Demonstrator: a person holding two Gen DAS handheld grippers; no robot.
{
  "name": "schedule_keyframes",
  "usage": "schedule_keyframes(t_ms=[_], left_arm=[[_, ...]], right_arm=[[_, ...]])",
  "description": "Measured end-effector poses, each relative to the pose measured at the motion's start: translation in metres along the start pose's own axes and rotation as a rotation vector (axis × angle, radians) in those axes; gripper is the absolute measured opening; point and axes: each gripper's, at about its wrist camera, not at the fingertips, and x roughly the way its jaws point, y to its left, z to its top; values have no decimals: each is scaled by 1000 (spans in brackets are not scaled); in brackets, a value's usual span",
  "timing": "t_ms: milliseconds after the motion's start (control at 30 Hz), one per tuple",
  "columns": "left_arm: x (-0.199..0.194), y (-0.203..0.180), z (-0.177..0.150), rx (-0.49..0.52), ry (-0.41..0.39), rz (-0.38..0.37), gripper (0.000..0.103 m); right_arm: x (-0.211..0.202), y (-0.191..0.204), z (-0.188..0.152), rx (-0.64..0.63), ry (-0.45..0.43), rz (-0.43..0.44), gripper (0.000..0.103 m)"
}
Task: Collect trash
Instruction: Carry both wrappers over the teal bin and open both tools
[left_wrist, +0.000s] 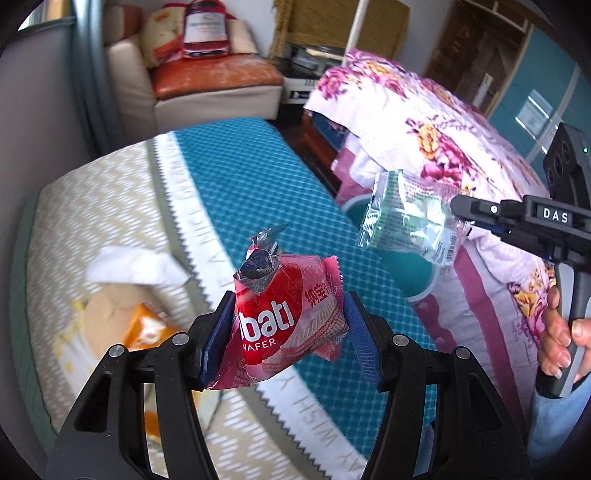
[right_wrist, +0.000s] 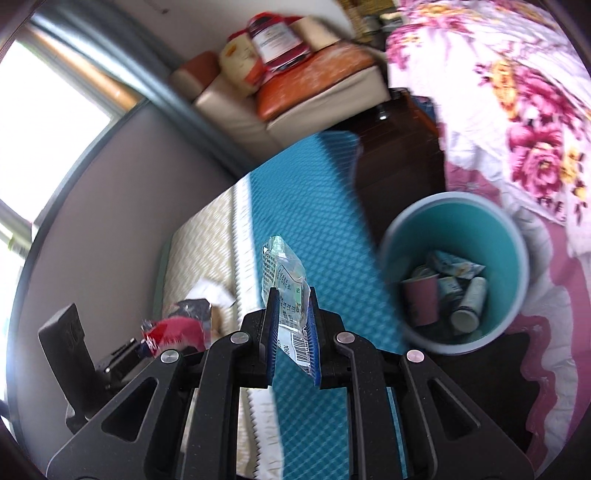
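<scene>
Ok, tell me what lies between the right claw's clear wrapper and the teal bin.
Nothing but bare teal mat between the clear wrapper and the teal bin, as the right wrist view shows.

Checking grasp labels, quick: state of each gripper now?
Left gripper: closed on crumpled red foil wafer wrapper.
Right gripper: closed on clear green-printed plastic wrapper.

Below me I see a teal quilted mat with a white zigzag band (left_wrist: 251, 192) spread flat, and next to it a beige zigzag-patterned cushion (left_wrist: 92, 206). On the cushion lie a crumpled white tissue (left_wrist: 133, 267) and, just beside it, an orange snack packet (left_wrist: 147, 326). A round teal bin with a grey rim (right_wrist: 454, 229), already holding discarded wrappers and a pink paper cup (right_wrist: 421, 301), stands at the mat's edge.
</scene>
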Motion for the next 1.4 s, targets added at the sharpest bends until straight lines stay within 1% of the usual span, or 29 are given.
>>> schedule_keyframes(t_ms=[267,467,600,800,867,933,1000,1100,1233,1400], left_arm=[[49,-57,29,86,53,-25,60],[76,-93,48,121,75,-40,60],[98,-112,57,137,104,-47,60],[129,-127,63,138,152,-49,60],[136,-132,65,141,162,-50,60],[142,-138,68,146,170,-52,64],[145,-143,70,150,167,-50,77],[147,-150,73,161,158,-43,81],[151,-151,71,163,173,-29,83],[153,-141,65,137,194,-28,83]], right_arm=[[-16,-70,16,91,-58,-53,13],[-26,-106,21,139,-87,-75,13],[-31,-127,23,166,-102,-97,13],[-33,-156,28,203,-102,-114,13],[-33,-161,30,207,-105,-119,13],[-33,-165,31,210,-108,-124,13],[-33,-167,32,211,-107,-126,13],[-31,-170,34,211,-105,-131,13],[-29,-172,35,215,-99,-134,13],[-25,-170,36,210,-90,-138,13]])
